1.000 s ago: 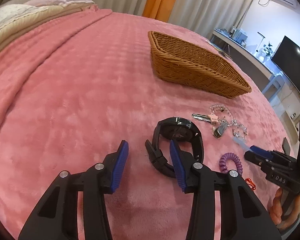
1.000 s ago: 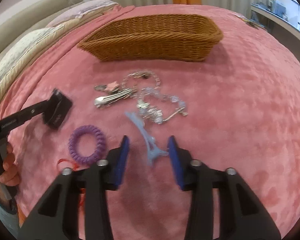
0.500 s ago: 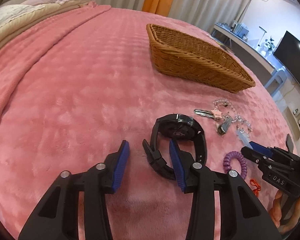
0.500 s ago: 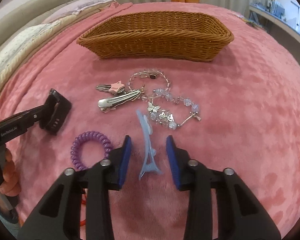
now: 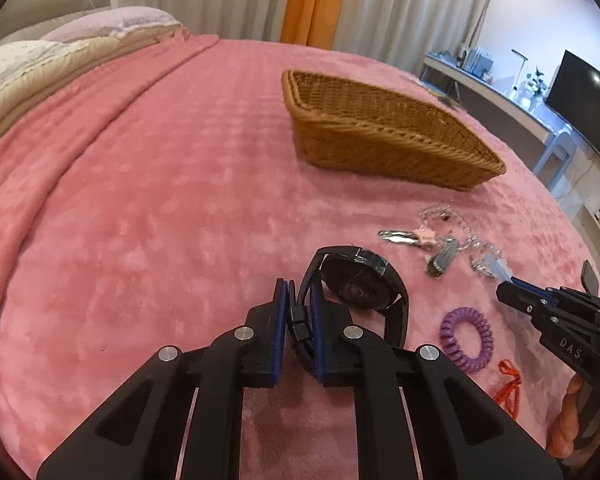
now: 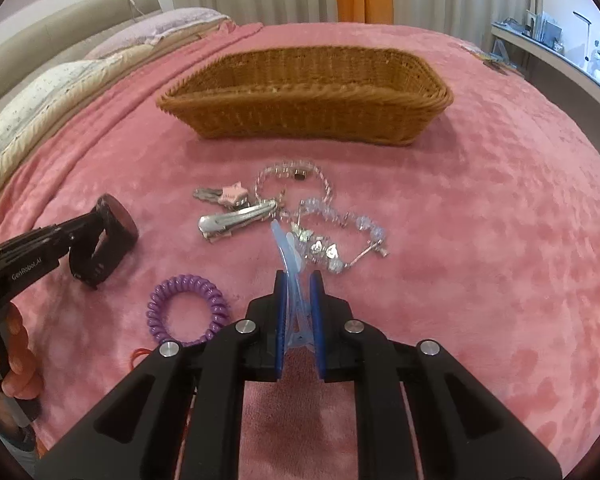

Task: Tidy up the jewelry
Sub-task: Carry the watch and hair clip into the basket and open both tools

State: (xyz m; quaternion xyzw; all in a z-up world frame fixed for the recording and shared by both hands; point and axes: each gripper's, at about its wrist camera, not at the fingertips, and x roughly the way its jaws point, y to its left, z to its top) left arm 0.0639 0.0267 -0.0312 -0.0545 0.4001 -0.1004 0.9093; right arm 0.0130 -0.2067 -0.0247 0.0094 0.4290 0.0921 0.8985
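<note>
On the left, the black watch is pinched by its strap between the blue pads of the left gripper; the pads are pressed close on the strap, and the watch face lies on the pink blanket just ahead of the fingertips. In the right wrist view the same watch is seen at the far left, held at the tip of that gripper. A purple coil hair tie is laid flat on the blanket just right of the watch, with a bit of orange cord beside it. Further right, the light blue hair clip is clamped between the pads of the right gripper, its long end pointing forward over the blanket. Just beyond its tip a silver hair clip, a pink star clip and tangled bead bracelets are gathered in a loose heap. The wicker basket is set well behind them, apart from both grippers.
</note>
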